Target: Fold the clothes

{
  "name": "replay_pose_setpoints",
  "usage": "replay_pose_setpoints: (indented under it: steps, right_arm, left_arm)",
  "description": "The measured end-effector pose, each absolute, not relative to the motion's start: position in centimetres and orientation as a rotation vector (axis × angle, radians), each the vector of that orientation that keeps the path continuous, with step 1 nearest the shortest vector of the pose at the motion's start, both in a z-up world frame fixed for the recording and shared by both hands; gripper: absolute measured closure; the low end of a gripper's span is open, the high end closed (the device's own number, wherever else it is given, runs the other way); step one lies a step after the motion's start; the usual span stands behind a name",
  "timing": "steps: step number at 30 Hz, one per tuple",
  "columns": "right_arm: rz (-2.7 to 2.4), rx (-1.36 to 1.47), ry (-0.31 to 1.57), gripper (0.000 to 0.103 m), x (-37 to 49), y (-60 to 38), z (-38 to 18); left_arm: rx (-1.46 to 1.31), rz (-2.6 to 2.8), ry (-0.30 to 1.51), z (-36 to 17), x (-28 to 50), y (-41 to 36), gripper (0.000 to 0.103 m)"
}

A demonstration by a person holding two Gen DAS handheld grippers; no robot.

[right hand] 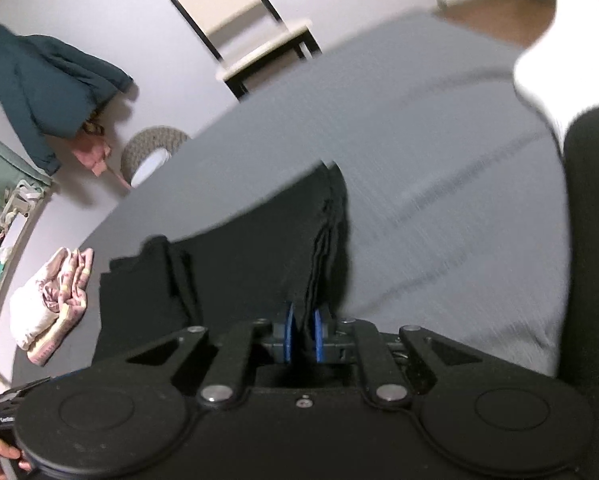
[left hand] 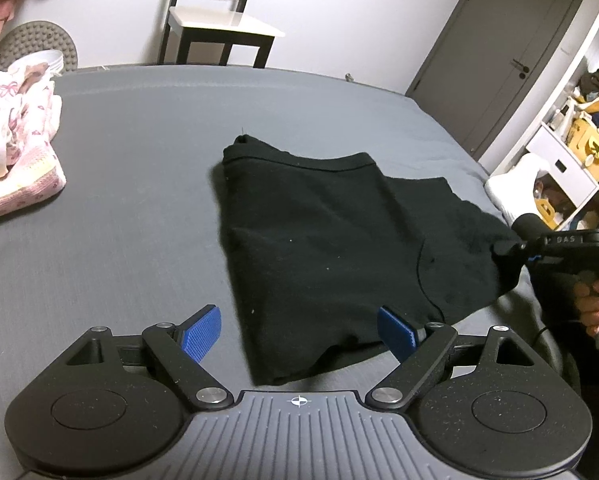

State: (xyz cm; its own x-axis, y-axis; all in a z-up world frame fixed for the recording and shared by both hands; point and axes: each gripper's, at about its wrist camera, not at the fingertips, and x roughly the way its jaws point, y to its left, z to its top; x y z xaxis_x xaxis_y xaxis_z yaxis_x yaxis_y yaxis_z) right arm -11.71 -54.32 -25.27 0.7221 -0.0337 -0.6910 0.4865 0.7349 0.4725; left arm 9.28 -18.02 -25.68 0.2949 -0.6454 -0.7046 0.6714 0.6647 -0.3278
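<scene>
Left wrist view: left gripper [left hand: 299, 334] spread wide, empty, at near hem of black garment [left hand: 319, 248] mid-bed [left hand: 119, 160]; long axis running from near edge toward far edge, ribbed band farthest.

Right wrist view — right gripper [right hand: 302, 334] pinching bunched right side of garment [right hand: 235, 256]. Risk: thick bunch slipping from pads, lifted side dragging and skewing the flat layers.
</scene>
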Motion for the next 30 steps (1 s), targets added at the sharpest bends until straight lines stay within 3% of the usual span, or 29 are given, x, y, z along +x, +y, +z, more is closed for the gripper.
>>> replay_pose_setpoints:
  steps: [16,30]
  right_arm:
    - [-0.197,0.269,0.609,0.094,-3.9,-40.2,-18.7]
    - [-0.049,0.195,0.725,0.094,1.9,-31.3,-24.6]
  left_arm:
    - [-0.062,-1.03,0.814,-22.7,6.7,-14.5,0.017]
    - [-0.332,-0.805,0.863,-23.5,8.9,-10.0,0.017]
